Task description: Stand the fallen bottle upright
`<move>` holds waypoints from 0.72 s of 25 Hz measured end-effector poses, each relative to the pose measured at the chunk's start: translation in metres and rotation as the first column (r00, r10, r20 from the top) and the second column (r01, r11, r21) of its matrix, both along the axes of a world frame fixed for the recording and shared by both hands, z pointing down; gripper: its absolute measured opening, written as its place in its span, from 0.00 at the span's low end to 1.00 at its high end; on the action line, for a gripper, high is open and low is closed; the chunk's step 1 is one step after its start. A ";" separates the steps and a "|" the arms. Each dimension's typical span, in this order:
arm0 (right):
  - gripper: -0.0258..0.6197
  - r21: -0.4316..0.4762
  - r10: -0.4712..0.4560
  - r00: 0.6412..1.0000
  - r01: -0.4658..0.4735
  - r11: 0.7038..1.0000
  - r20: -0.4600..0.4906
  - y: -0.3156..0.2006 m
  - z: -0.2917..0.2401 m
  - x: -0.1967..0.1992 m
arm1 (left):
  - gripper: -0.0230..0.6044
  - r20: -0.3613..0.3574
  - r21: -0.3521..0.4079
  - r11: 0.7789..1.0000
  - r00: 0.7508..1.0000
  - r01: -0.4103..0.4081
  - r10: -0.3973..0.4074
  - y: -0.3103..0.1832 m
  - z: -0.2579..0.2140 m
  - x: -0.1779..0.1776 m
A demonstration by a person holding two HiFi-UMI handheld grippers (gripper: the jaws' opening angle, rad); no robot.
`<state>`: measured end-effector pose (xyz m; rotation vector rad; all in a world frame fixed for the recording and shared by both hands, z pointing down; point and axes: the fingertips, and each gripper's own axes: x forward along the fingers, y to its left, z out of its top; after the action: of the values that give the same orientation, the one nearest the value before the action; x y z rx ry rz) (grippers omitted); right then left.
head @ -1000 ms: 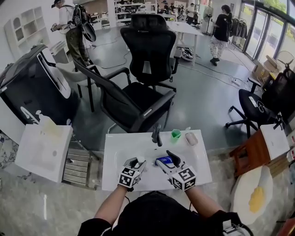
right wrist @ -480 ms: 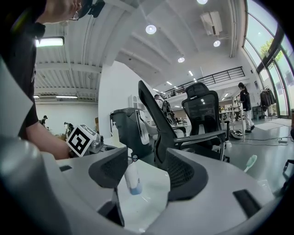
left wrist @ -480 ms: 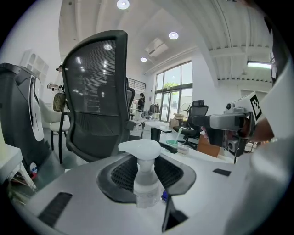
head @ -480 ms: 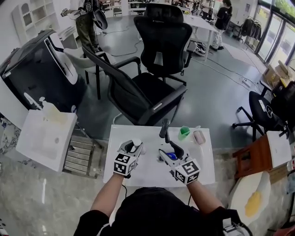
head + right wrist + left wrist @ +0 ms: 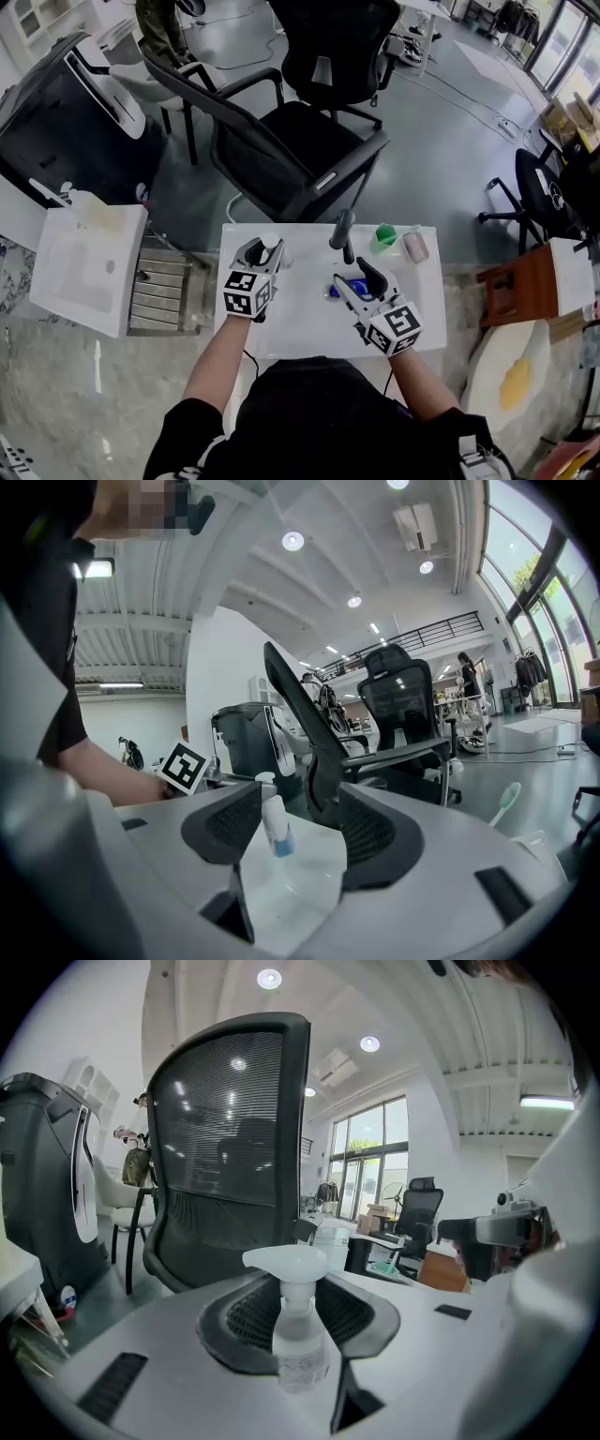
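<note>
**Spray bottle up in your left gripper, right one hanging open**

You're pinching the spray bottle (image 5: pixel 300 1333) in your left gripper (image 5: pixel 267 253), with the jaws closing in on both sides of its clear body. In the left gripper view it's standing straight, white trigger head on top and nozzle pointing to the left of that view, lined up with the office chair (image 5: pixel 302 155) behind it. From your head view you're holding it over the far left corner of the white table (image 5: pixel 300 330). I can't tell whether its base is touching the tabletop, since the gripper body is covering the bottom of it.

Your right gripper (image 5: pixel 357 282) is sitting over the middle of the table with its jaws spread wide. A small bottle (image 5: pixel 274 825), white with a blue end, is showing in the gap. It's sitting close to the left jaw in the right gripper view, with clear space between it and the other jaw, so nothing is squeezing it. It's tilting a little there, blue end lowest.

Along the far edge of the table, a dark upright thing (image 5: pixel 343 232) is standing near the middle, with a green cup (image 5: pixel 384 238) just right of it and a pinkish container (image 5: pixel 415 247) beside the cup.
</note>
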<state>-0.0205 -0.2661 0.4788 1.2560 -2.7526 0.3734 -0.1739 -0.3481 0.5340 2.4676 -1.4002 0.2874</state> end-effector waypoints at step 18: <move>0.45 -0.103 0.254 0.967 -0.255 0.961 -0.028 0.028 0.032 0.071 | 0.24 0.087 0.075 0.997 0.996 0.005 -0.011 -0.066 0.024 0.037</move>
<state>0.0500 -0.2384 0.5104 1.5807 -2.5248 0.5202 -0.1364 -0.4145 0.5575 2.5369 -1.4807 0.3517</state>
